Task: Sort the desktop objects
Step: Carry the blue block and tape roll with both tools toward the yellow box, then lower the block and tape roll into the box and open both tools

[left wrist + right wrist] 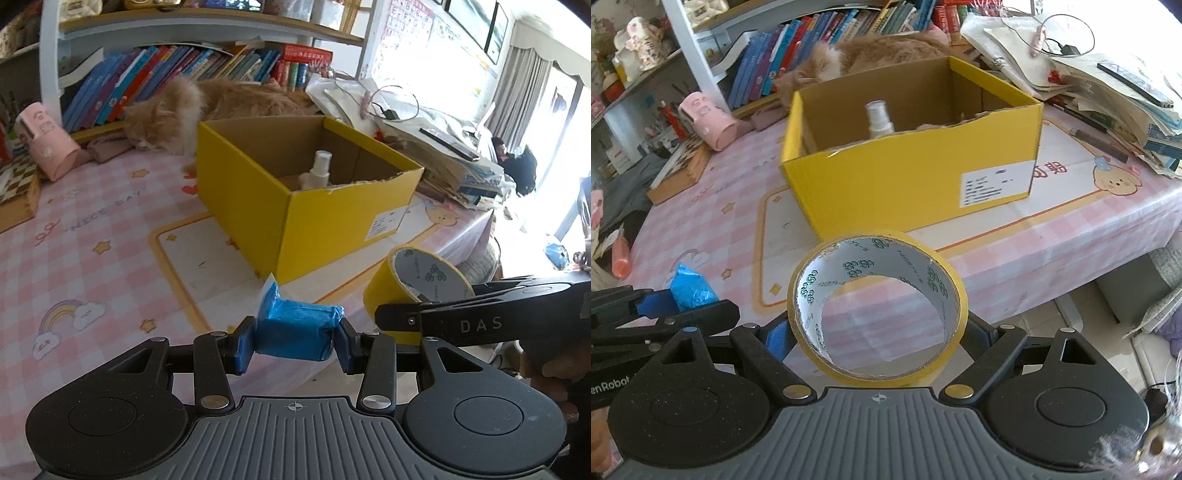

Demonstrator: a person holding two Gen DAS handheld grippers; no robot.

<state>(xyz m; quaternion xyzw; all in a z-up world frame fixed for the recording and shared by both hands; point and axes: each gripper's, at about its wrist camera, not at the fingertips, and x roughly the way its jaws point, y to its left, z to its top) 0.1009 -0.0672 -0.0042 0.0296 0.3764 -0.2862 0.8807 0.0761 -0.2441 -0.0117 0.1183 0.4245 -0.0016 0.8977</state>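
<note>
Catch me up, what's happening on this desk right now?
Both grippers are loaded, short of the yellow cardboard box. The left gripper is clamped on a blue plastic-wrapped roll; the right gripper holds a roll of yellow tape. A white spray bottle already stands inside the box, and an orange cat lies behind it.

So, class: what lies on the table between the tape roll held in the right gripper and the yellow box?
Nothing: in the right wrist view only bare tablecloth separates the tape roll from the yellow box.
</note>
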